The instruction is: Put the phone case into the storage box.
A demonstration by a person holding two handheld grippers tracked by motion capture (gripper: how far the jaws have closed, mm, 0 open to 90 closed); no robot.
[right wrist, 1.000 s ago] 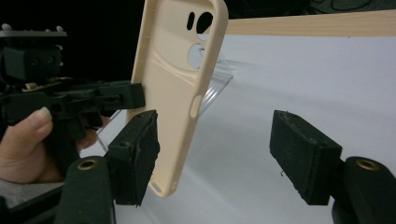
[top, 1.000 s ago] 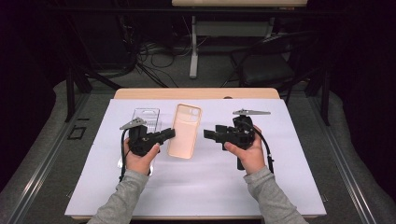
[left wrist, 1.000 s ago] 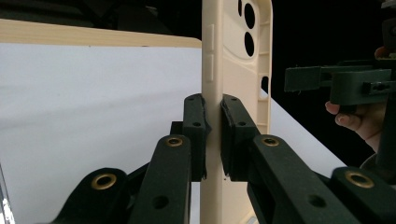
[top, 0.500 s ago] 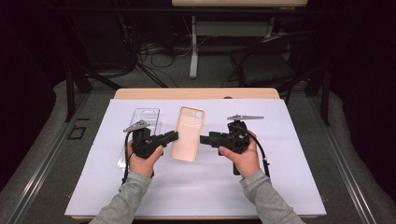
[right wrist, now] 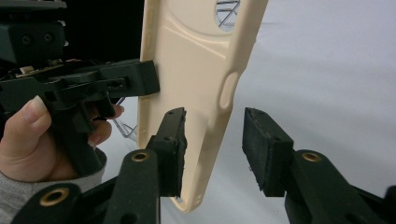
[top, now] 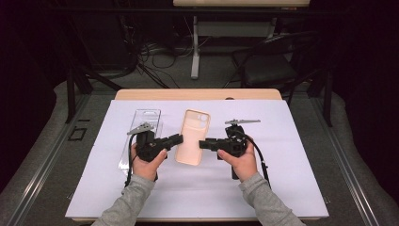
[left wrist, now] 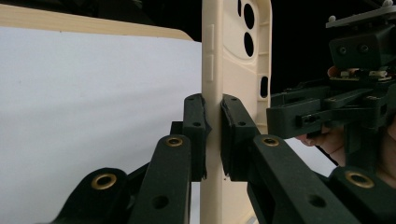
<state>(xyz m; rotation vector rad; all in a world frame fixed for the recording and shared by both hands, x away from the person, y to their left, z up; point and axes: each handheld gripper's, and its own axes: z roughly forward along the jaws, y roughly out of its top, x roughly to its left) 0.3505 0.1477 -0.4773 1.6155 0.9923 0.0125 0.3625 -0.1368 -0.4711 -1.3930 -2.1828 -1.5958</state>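
A beige phone case [top: 192,136] hangs over the white sheet between both hands. My left gripper [top: 178,138] is shut on its left edge; in the left gripper view both pads [left wrist: 198,135] press on the case's side wall [left wrist: 233,56]. My right gripper [top: 203,143] reaches its right edge. In the right gripper view the case [right wrist: 196,70] stands between the jaws of my right gripper [right wrist: 214,149], which have just been closing. One pad [right wrist: 173,149] is at the case and the other [right wrist: 264,154] stands apart from it.
A clear phone case [top: 143,122] lies on the white sheet [top: 291,155] behind my left hand. The wooden table edge [top: 197,94] runs along the back. Beyond it stand a dark chair [top: 270,66] and loose cables on the floor.
The right gripper has sunk a little and come to the case's right edge, with its jaws narrower than before. The left gripper keeps its hold on the case.
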